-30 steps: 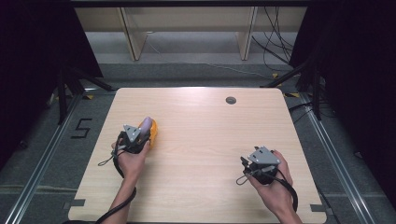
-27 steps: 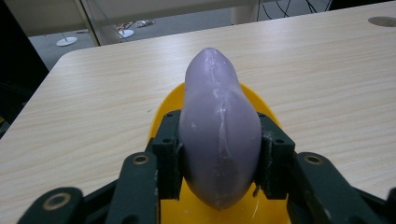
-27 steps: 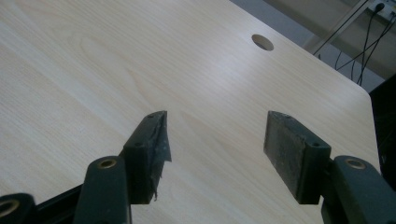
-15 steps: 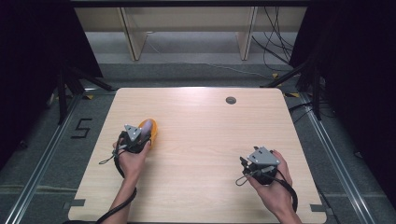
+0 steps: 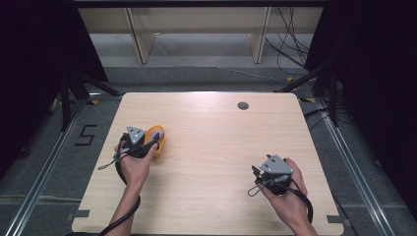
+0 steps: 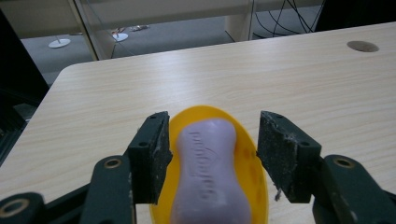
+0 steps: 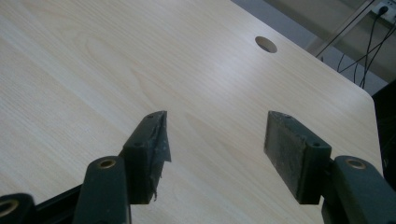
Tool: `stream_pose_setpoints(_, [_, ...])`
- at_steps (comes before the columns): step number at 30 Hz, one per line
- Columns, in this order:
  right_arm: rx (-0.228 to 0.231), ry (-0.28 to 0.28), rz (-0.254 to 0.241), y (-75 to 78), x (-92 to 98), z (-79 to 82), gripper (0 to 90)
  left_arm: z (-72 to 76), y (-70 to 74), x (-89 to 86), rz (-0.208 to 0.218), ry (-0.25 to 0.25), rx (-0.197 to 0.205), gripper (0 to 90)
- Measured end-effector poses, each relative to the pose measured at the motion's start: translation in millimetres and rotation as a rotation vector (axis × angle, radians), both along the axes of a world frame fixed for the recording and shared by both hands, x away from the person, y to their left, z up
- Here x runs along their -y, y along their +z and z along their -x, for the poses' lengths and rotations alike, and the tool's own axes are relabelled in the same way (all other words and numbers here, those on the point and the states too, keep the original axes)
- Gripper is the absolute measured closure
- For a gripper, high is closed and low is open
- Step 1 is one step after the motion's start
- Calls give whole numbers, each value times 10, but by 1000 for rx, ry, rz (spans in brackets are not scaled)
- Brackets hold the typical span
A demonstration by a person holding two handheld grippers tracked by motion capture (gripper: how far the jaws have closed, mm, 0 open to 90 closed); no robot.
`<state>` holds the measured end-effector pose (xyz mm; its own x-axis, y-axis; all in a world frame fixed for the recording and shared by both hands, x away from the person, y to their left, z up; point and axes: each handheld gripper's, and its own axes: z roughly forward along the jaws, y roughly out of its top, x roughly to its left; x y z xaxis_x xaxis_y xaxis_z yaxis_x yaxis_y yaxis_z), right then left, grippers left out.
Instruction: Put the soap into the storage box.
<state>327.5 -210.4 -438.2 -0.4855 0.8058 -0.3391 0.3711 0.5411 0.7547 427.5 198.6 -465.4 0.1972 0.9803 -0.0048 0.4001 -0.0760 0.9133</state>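
Observation:
A pale purple soap bar (image 6: 208, 172) lies lengthwise in a yellow oval dish (image 6: 246, 154) on the left part of the wooden table (image 5: 211, 147). My left gripper (image 6: 212, 154) hangs just over it, its jaws having just been opening. The soap sits between the black pads (image 6: 152, 154) with a gap on each side. In the high view the dish (image 5: 158, 142) shows just past the left gripper (image 5: 150, 142). My right gripper (image 5: 255, 172) rests near the table's front right, open, with bare wood between its pads (image 7: 287, 149).
A round cable hole (image 5: 243, 105) sits at the back of the table, right of centre. Shelf legs and cables stand on the floor beyond the far edge. Dark curtains flank both sides.
The left jaws have parted from the soap, which now lies flat in the dish, and the left hand has lifted slightly. The right hand has not moved.

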Motion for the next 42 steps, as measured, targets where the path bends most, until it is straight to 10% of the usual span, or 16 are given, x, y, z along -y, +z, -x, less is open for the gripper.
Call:
stream_pose_setpoints(18, [-19, 1, -13, -11, 4, -3, 402, -235, 329, 34, -70, -254, -404, 364])
stream_pose_setpoints(24, [-6, -8, -9, -8, 13, 0, 402, -173, 437, 20, -123, -363, -412, 364])
stream_pose_setpoints(33, [-16, -2, -16, -8, 16, -2, 402, 195, 323, -163, -78, -517, -480, 361])
stream_pose_setpoints(42, [-21, -5, -29, -20, 49, -25, 402, 662, -53, -312, 10, -522, -270, 376])
